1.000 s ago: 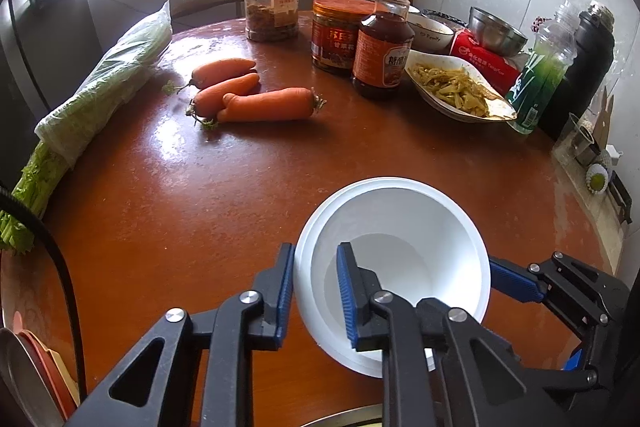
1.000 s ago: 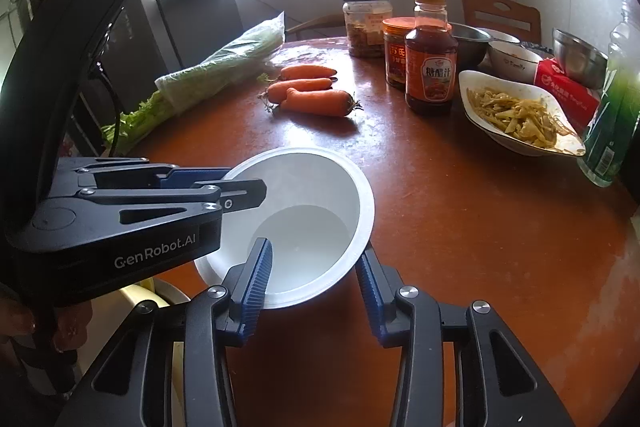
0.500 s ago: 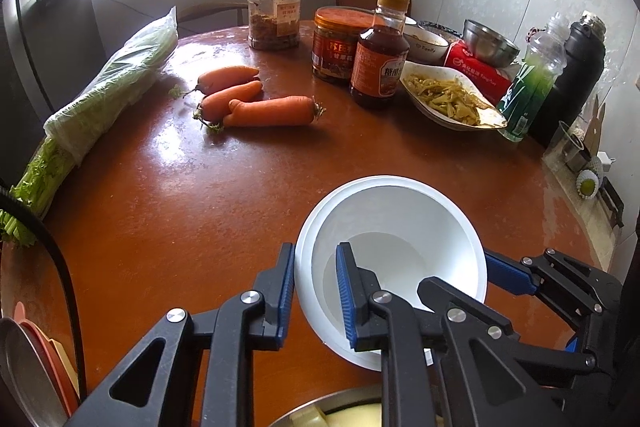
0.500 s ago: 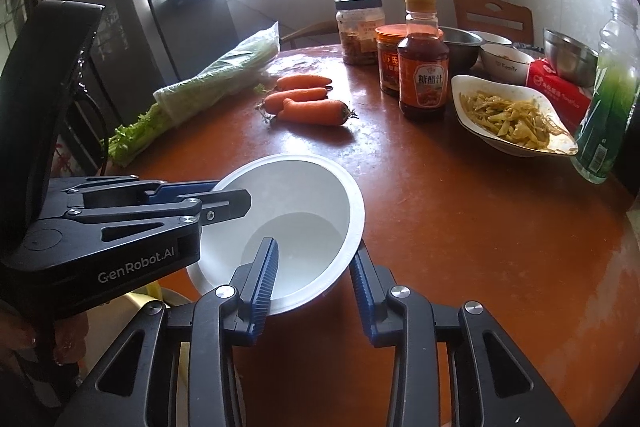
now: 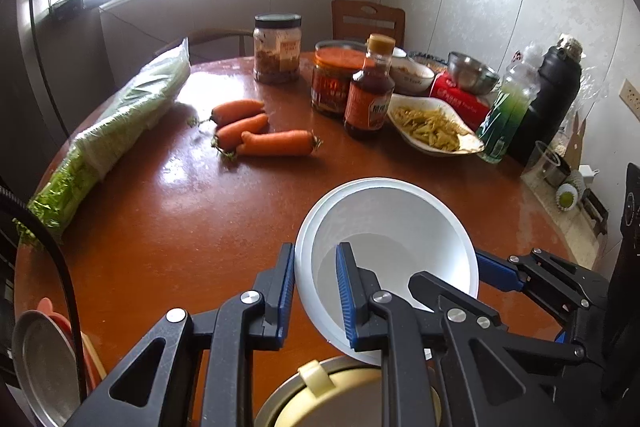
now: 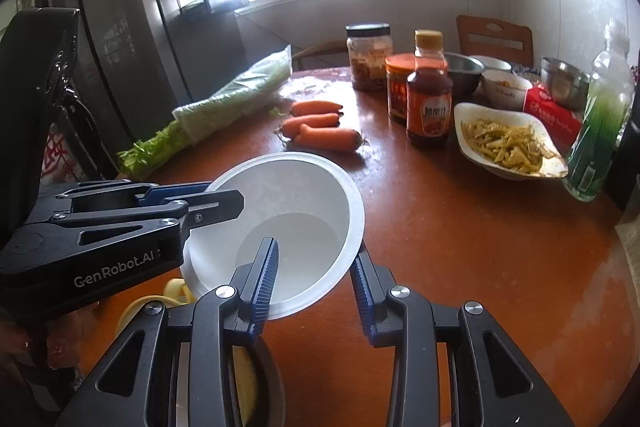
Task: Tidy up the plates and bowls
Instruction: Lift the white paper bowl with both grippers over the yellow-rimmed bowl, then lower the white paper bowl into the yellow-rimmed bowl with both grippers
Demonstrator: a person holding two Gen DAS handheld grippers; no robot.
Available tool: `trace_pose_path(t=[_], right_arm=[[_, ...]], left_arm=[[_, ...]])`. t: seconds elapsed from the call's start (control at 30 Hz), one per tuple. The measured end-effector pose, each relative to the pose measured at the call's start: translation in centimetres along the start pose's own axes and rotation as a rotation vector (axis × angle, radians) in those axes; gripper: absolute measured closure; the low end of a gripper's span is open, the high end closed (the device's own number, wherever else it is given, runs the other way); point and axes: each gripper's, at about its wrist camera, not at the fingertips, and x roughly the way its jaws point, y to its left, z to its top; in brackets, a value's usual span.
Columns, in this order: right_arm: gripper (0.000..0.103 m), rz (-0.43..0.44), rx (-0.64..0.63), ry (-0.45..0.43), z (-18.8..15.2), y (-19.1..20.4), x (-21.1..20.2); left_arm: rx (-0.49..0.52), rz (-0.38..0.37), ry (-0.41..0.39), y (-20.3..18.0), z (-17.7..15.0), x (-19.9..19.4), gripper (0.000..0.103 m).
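Left wrist: left gripper (image 5: 313, 281) fingers pinch white bowl (image 5: 386, 227) rim; right gripper (image 6: 314, 281) fingers straddle rim, grip unclear.

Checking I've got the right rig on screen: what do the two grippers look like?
Both the left gripper and right gripper are black, angular frames with triangular cutouts, silver pivot bolts and ribbed blue finger pads. The left one's side reads "GenRobot.AI" in white. A black cable runs beside it.
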Motion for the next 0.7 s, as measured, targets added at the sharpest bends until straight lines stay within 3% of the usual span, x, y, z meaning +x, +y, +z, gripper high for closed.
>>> trace_pose_path(t=[0.7], right_arm=[[0.065,0.016,-0.062,-0.114,-0.5,4.8,-6.8]], left_arm=[[-0.001,0.012,-0.118,0.2,-2.5,-8.5,0.082]])
